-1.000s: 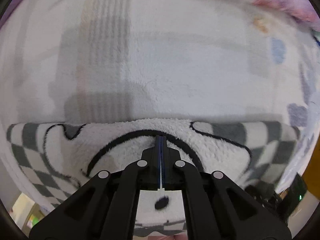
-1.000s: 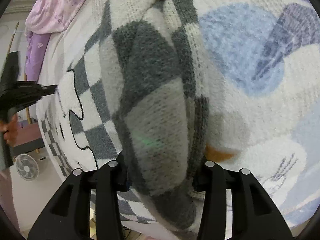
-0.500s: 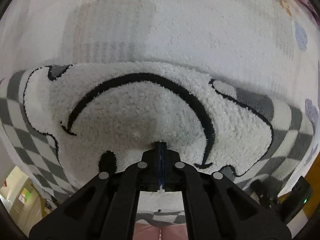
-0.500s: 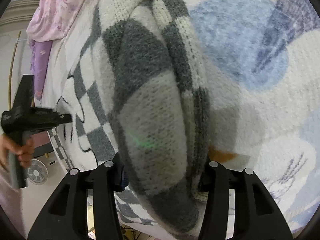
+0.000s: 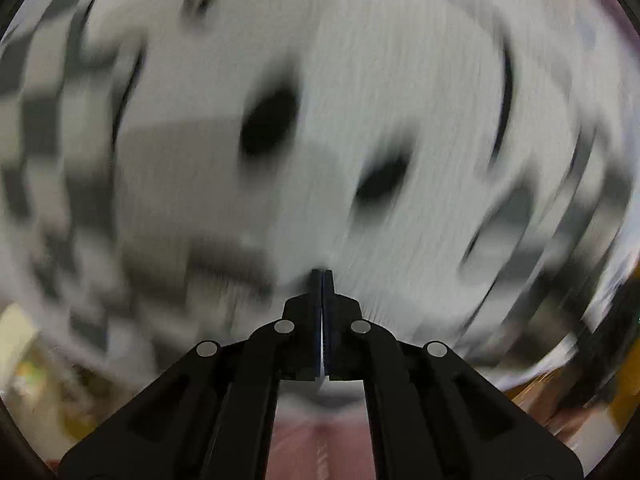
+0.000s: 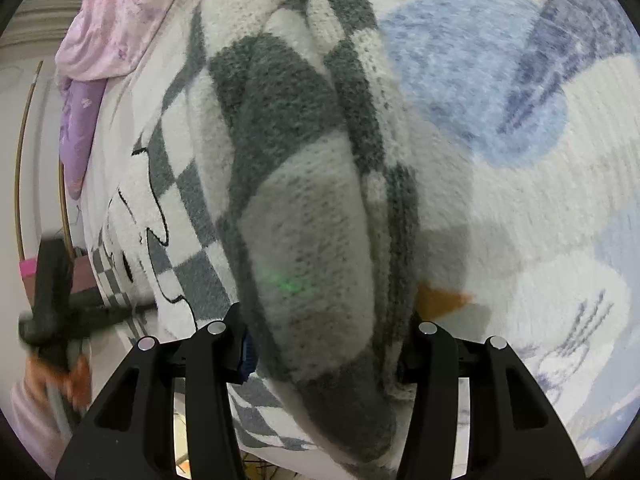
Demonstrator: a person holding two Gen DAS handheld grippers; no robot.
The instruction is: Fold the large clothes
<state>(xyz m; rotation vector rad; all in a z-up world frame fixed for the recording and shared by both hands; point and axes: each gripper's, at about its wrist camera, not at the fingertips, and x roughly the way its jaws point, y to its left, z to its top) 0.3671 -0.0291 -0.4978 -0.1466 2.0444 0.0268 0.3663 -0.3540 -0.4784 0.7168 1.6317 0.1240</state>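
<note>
The left gripper (image 5: pixel 322 276) has its jaws pressed together, apparently pinching a thin edge of the one checkered sweater (image 6: pixel 304 184) (that view is badly smeared by motion). To its right, the right gripper (image 6: pixel 324 344) stands wide around a thick rolled bunch of the knit, gripping it. The sweater lies across the near edge of the bed (image 6: pixel 520 208), partly overhanging. To fold well, I judge both grippers should carry their ends level, keeping the cloth taut. Two grippers, one garment, one pink quilt (image 6: pixel 116 28).
</note>
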